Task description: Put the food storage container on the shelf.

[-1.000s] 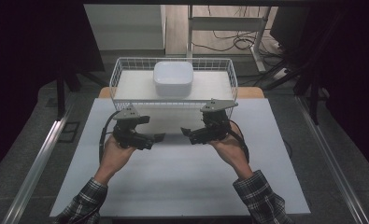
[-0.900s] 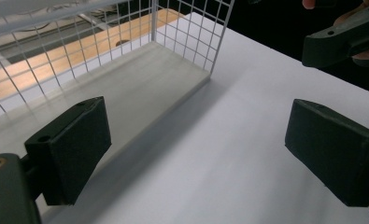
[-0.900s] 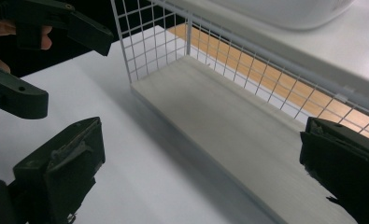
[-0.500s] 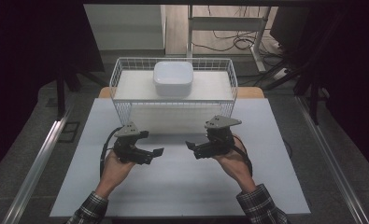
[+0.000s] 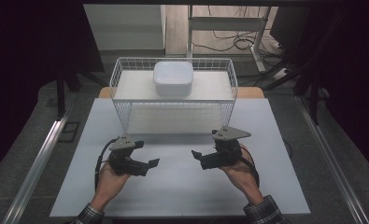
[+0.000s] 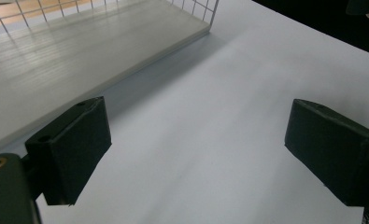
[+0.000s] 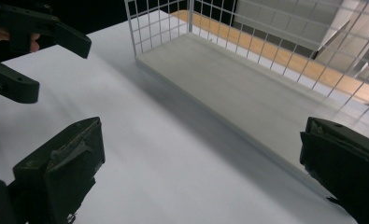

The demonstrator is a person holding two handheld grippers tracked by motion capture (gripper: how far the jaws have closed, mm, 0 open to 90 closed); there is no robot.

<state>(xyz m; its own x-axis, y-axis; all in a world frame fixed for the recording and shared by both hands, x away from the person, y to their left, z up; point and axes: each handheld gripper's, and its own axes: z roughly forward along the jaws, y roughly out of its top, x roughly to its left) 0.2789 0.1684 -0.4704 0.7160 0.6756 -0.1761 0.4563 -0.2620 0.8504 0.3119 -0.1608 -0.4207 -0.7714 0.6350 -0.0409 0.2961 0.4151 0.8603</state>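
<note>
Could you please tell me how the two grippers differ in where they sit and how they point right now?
The left gripper sits at the table's left and points right; the right gripper sits at the table's right and points left. The left gripper is slightly nearer the person, the right one slightly nearer the wire basket. Both are open, hold nothing, and face each other above the bare table.

text: none legible | labels: none | brands: none | numbers: none | signs: none | checked: white container (image 5: 173,78), wire basket (image 5: 229,100), surface (image 5: 182,186), left gripper (image 5: 147,166), right gripper (image 5: 198,158) | all plain, unmarked
</note>
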